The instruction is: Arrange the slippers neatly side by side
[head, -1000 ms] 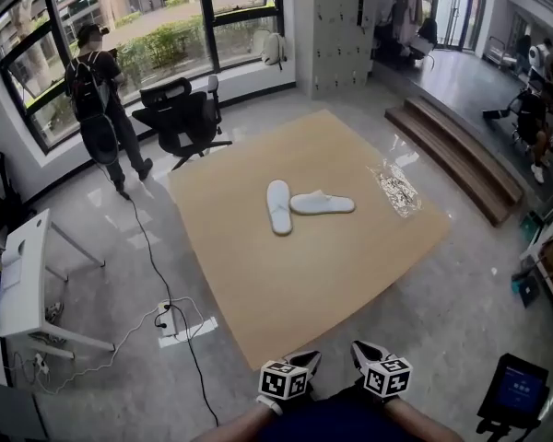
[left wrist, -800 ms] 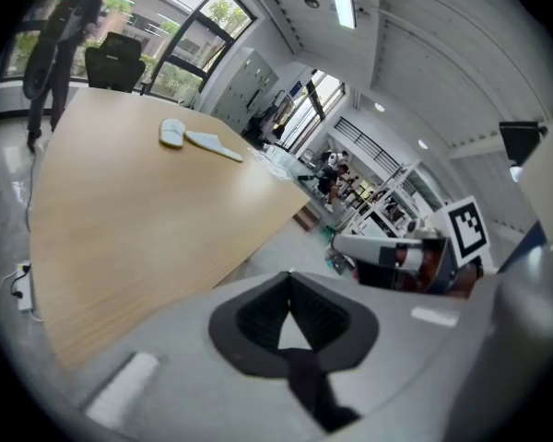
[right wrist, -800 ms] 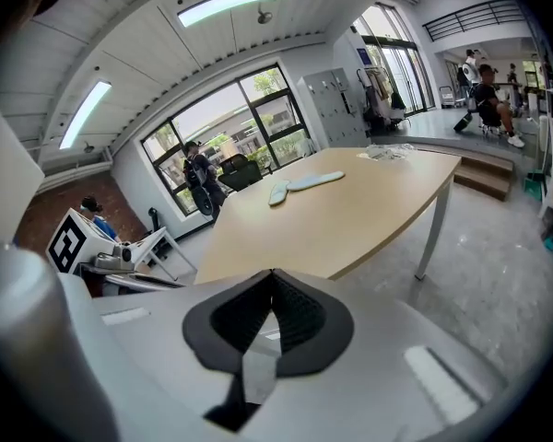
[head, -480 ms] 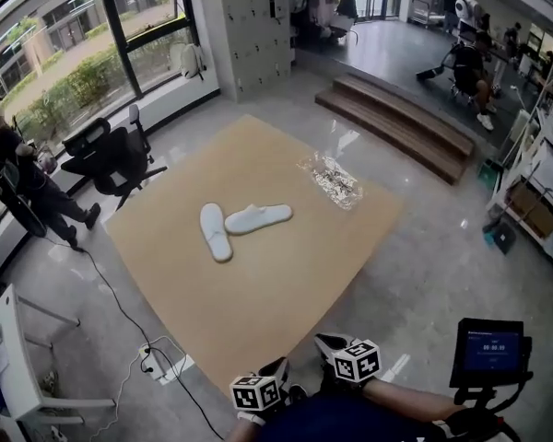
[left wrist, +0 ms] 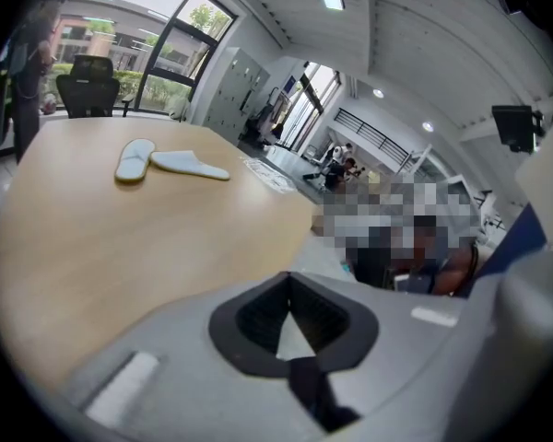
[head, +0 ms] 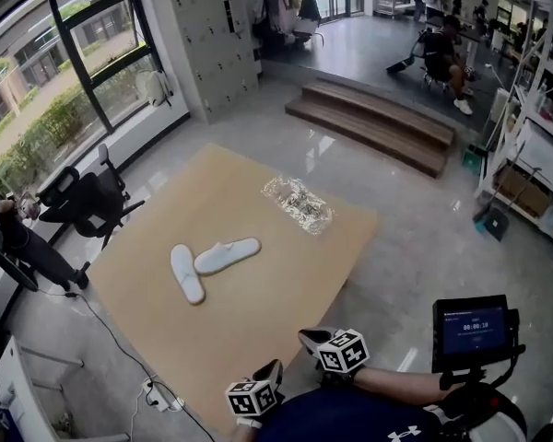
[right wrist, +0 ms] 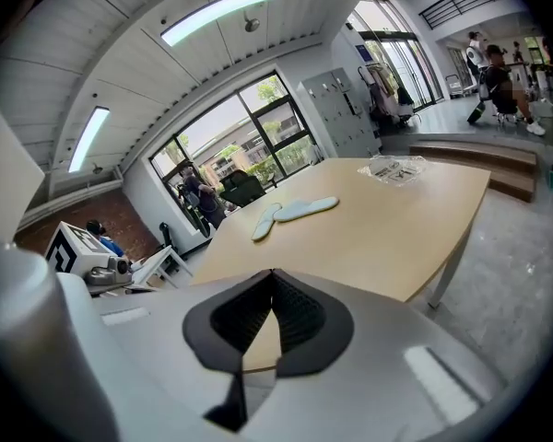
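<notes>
The head view alone takes in the whole wooden table. The left slipper and the right slipper lie mid-table in a V with their ends touching. Crumpled plastic film lies beyond them, and a tablet screen stands off to the right. The left gripper and right gripper hang at the near edge, well apart from both slippers. Only the gripper views show the jaws: each pair is clenched together on nothing.
</notes>
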### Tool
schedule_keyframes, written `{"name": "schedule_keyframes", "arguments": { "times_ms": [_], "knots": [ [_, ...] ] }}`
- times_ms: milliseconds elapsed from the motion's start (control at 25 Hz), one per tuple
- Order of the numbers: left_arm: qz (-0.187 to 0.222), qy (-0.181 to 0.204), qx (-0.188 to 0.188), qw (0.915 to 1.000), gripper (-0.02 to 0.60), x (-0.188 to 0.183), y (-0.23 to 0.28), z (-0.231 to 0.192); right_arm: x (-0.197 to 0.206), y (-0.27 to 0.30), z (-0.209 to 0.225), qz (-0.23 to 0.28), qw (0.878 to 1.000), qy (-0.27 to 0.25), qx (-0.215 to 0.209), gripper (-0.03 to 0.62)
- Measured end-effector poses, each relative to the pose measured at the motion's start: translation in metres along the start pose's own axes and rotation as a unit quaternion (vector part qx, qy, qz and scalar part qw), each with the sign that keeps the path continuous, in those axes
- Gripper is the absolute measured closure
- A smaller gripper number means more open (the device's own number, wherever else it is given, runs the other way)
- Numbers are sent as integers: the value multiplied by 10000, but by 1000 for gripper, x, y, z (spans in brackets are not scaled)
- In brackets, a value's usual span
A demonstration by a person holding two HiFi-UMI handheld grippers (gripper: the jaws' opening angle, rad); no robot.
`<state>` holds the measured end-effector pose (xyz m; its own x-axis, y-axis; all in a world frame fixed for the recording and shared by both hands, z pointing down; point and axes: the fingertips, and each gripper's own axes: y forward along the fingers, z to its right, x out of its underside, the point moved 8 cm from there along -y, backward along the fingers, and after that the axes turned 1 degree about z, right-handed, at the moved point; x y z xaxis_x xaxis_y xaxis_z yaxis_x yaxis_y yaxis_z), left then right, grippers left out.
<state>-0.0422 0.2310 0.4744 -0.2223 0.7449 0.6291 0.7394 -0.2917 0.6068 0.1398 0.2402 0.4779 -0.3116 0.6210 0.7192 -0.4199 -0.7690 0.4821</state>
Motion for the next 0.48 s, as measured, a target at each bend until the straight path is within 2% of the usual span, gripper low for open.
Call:
{"name": "schedule_keyframes", "arguments": {
  "times_ms": [160, 480],
  "knots": [
    [81, -201, -207, 9996, 578, -11, 16, 3, -17, 1, 20, -6, 9999, -28, -152, 583],
    [1, -157, -332, 9993, 578, -26, 53, 19, -31, 1, 61, 41, 9996, 107, -258, 583]
  ]
}}
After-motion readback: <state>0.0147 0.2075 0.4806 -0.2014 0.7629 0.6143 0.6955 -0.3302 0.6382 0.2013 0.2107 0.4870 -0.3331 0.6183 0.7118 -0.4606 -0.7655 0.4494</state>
